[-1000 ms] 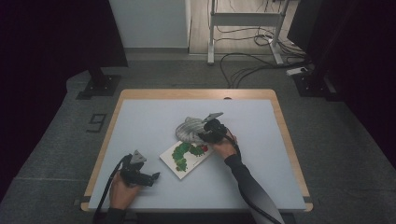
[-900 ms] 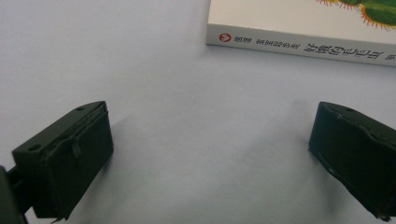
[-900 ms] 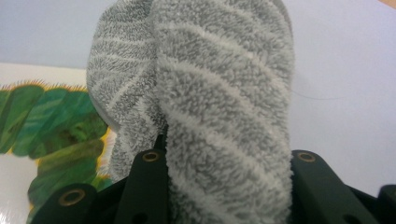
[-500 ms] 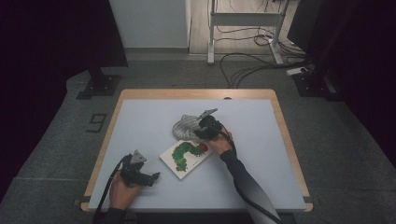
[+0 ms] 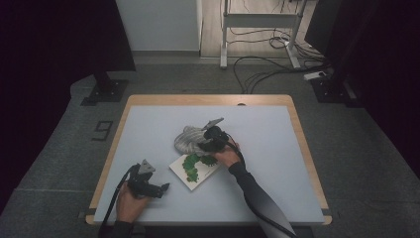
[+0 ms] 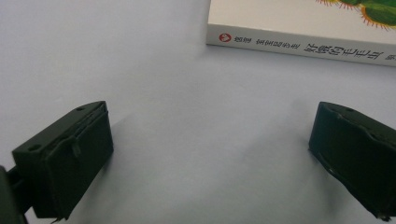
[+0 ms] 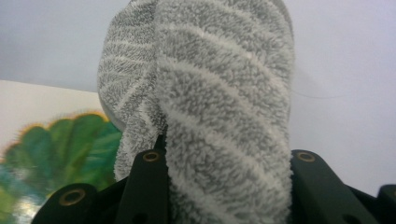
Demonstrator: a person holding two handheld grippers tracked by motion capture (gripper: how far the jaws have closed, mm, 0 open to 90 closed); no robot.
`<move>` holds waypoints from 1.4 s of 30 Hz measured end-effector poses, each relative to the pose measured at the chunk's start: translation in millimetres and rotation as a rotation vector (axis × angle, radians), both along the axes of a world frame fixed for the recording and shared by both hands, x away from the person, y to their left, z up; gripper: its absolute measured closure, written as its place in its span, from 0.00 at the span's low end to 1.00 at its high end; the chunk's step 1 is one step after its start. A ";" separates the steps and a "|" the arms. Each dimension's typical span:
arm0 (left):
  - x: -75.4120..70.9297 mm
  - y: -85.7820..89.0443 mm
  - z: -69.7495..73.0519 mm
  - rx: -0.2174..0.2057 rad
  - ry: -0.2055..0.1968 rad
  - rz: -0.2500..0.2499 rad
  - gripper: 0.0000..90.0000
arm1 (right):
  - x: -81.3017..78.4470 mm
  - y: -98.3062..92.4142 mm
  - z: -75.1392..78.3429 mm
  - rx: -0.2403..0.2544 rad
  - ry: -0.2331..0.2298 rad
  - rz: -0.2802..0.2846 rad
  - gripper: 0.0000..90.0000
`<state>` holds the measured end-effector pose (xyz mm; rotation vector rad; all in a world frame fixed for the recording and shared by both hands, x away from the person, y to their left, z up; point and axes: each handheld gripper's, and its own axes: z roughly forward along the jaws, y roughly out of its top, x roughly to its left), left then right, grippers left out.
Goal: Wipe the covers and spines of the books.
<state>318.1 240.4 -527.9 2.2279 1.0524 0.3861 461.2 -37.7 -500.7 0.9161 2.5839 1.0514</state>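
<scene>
At the near edge of the desk (image 5: 148, 119), toward its left corner, the left hand-held gripper (image 5: 161, 188) is seen resting in the person's left hand (image 5: 130, 202). Its jaws are spread wide in the left gripper view, with nothing between them but bare desk surface. Just beyond its jaws, a picture book (image 6: 299, 28) is laid flat, its white spine with printed characters turned toward that hand-held gripper. In the high view the book (image 5: 194, 171) is found near the middle of the desk, a green caterpillar drawing being shown on its cover.

Beyond the book, the right hand-held gripper (image 5: 205, 144) is held by the person's right hand (image 5: 228, 156), the dark sleeve being stretched in from the bottom edge. Its jaws are closed on a grey, white-striped fluffy towel (image 7: 210, 93); in the right gripper view the fabric is seen pinched between the two black jaws and bunched up ahead of them. The towel (image 5: 188, 139) is gathered in a heap at the far corner of the book, partly over the cover and partly over the desk surface
</scene>
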 end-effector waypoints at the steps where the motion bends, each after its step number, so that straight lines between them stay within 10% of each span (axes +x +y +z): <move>1: 0.0 0.0 0.0 0.000 0.000 0.000 0.00 | -1.3 1.8 -0.2 0.005 0.002 0.007 0.71; 42: -0.2 -0.1 0.0 0.000 0.001 0.001 0.00 | -55.1 71.8 -1.1 0.054 0.001 0.228 0.71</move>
